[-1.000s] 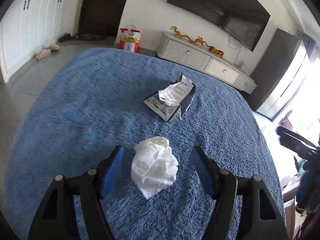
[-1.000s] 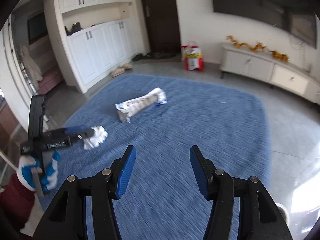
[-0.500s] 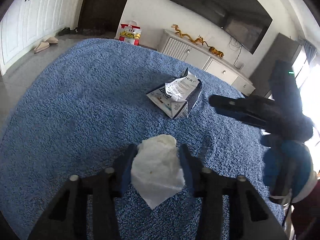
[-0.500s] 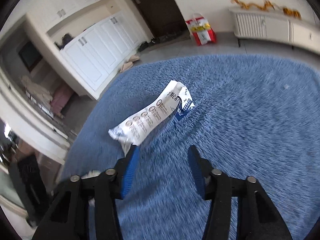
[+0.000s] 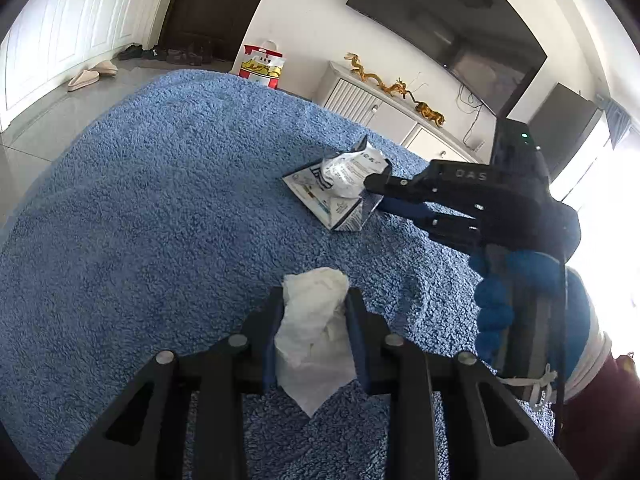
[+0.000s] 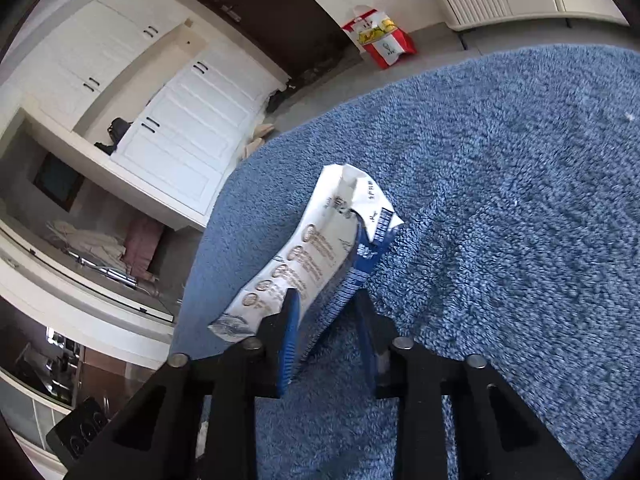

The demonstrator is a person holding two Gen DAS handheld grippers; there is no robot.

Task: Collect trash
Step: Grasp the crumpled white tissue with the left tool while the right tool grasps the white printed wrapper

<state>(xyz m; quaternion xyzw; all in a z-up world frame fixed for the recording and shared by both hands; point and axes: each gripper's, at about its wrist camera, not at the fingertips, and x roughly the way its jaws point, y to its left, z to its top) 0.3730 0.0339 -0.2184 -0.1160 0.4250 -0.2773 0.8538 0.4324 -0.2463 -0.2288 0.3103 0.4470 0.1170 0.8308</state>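
Observation:
A crumpled white tissue (image 5: 312,332) lies on the blue shaggy rug (image 5: 160,200). My left gripper (image 5: 315,294) is closing on it, and both pads press its sides. Farther back lies a flattened white and blue carton (image 5: 340,188). My right gripper (image 5: 376,194), held by a blue-gloved hand (image 5: 496,296), reaches it from the right. In the right wrist view the carton (image 6: 320,248) runs down between the fingers of the right gripper (image 6: 327,296). Its jaws are closing, with one finger over the white face and the other against the blue edge.
A red and yellow bag (image 5: 262,62) stands on the grey floor beyond the rug. A white low cabinet (image 5: 372,108) runs along the far wall under a dark screen. Slippers (image 5: 84,78) lie near white cupboards (image 6: 180,132) at the left.
The left jaws have closed from wide apart onto the tissue. The right gripper has rolled and come down across the rug to the carton, and its jaws have narrowed around it.

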